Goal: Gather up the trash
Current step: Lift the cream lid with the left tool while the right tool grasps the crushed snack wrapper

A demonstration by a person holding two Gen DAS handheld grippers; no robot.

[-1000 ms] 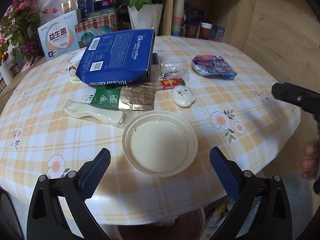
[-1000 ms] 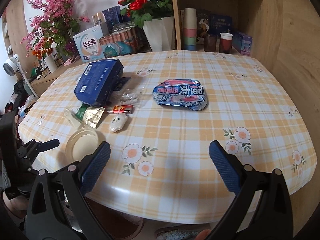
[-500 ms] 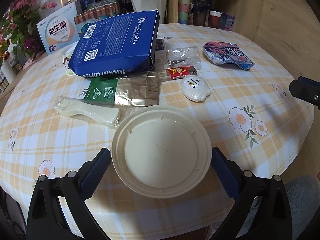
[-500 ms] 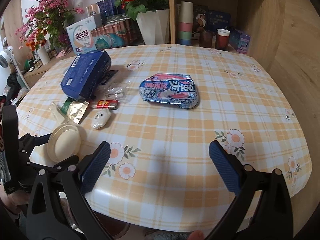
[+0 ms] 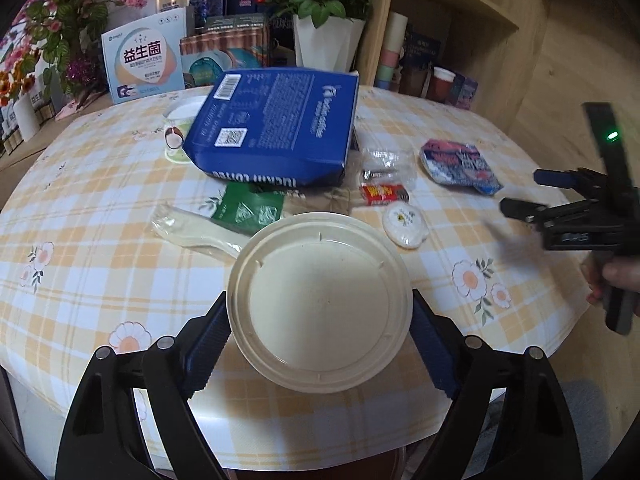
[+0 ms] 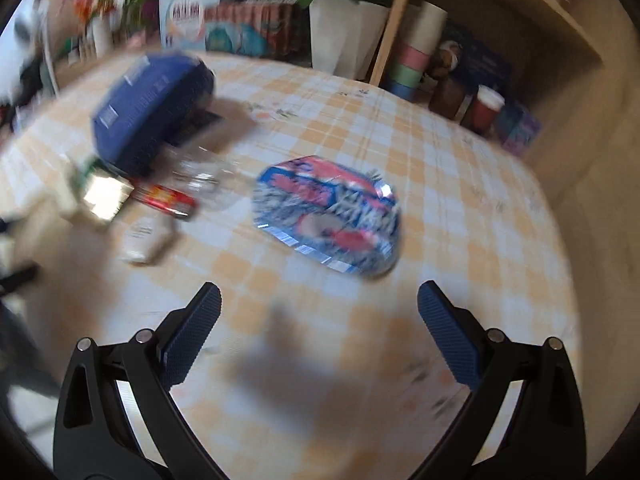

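A round cream lid (image 5: 320, 304) lies at the near edge of the checked tablecloth (image 5: 100, 216). My left gripper (image 5: 319, 300) straddles it and its jaws are closing, both blue pads touching the rim. Behind it lie a green and gold packet (image 5: 248, 208), a wrapped plastic spoon (image 5: 192, 232), a blue coffee box (image 5: 276, 132), a red sachet (image 5: 384, 194), a white round sachet (image 5: 404, 220) and a clear wrapper (image 5: 386, 162). My right gripper (image 6: 320, 290) hangs open over bare cloth, just short of a crumpled blue and red snack bag (image 6: 328, 216). That view is blurred.
A white vase of roses (image 5: 324, 40), boxes and pink flowers (image 5: 52, 40) stand at the table's far side. A wooden shelf with stacked cups (image 6: 416, 64) rises at the back right. A small cup (image 5: 180, 128) sits behind the blue box. The table's edge (image 5: 320, 436) runs under my left gripper.
My left gripper has narrowed from wide open until its pads meet the lid's rim. My right gripper has swung in over the table and down, closer to the snack bag.
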